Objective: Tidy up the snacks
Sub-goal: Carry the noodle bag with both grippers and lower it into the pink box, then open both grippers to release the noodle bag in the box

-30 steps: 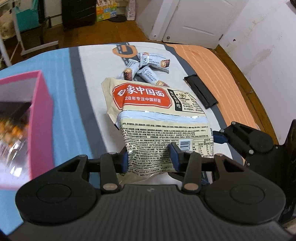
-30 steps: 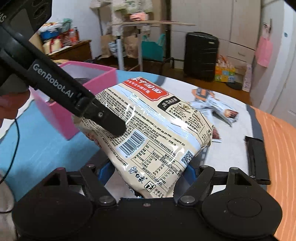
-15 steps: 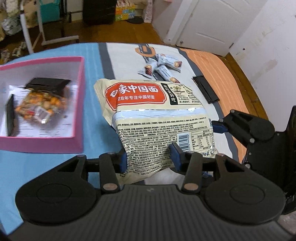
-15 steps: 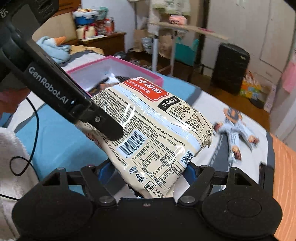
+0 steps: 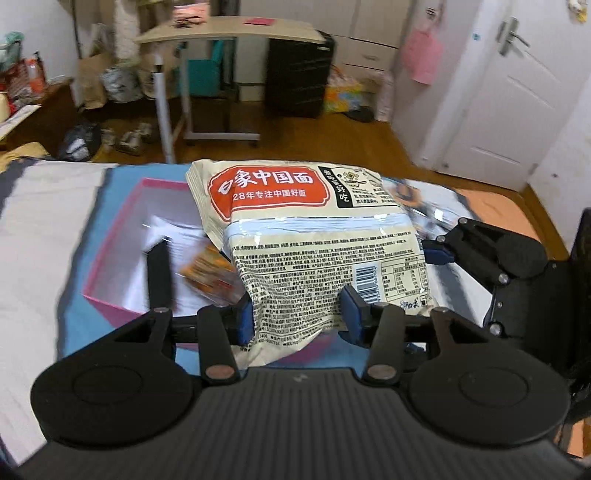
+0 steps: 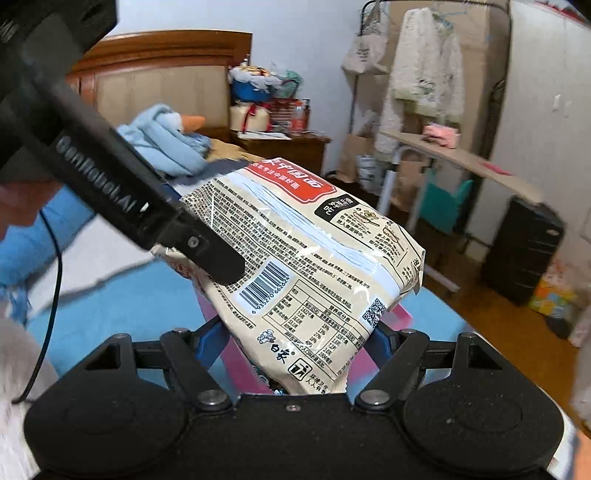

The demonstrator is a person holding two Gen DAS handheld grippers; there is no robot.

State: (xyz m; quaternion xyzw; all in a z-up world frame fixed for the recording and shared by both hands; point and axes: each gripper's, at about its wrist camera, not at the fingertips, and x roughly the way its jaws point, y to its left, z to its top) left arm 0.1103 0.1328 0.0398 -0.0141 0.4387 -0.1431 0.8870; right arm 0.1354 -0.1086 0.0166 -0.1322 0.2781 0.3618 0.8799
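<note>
Now both grippers are gripping the same noodle packet (image 5: pixel 314 236), and it is hanging above the near right part of the pink box (image 5: pixel 110 236) rather than beside it, as it was half a second ago. The left gripper (image 5: pixel 297 310) is pinching the packet's lower edge, its blue pads (image 5: pixel 244 317) pressing in from either side with the plastic bunching between them. The right gripper (image 6: pixel 291 339) is closing on the packet's opposite end, its blue pads against both edges of the wrapper near the printed nutrition table. In the right wrist view the left gripper's black finger (image 6: pixel 207 254) is lying across the packet just above the barcode. Inside the box an orange snack bag (image 5: pixel 210 269) and a black strip (image 5: pixel 159 273) are lying on white paper, partly hidden behind the packet; they are blurred. The box is sitting on the bed (image 5: pixel 44 236), on its blue and white cover. Since the earlier frames the view is swinging away from the orange side of the bed toward the rolling desk (image 5: pixel 229 33) and the black suitcase (image 5: pixel 297 74).
</note>
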